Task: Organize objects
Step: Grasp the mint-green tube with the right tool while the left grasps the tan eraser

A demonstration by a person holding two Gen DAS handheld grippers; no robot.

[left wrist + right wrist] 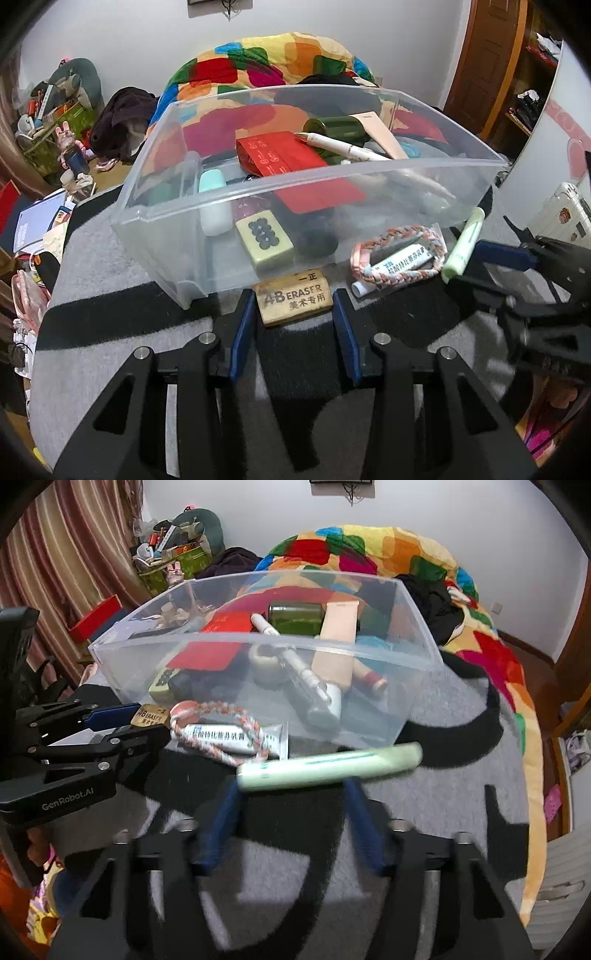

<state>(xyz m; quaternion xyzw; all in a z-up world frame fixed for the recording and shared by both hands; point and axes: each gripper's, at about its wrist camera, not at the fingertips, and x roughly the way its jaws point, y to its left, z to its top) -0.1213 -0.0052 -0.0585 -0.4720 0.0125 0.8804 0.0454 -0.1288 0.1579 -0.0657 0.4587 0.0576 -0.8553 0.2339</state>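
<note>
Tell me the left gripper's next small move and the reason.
Probably close on the eraser. The left gripper is open with a finger on either side of it, not gripping yet. The eraser lies on the grey mat, outside the clear bin where the sorted items sit.

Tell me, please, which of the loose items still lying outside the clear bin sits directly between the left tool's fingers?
The tan eraser printed "AB ERASER". It lies between the left tool fingers, whereas the braided bracelet, white tube and green tube lie further right.
</note>
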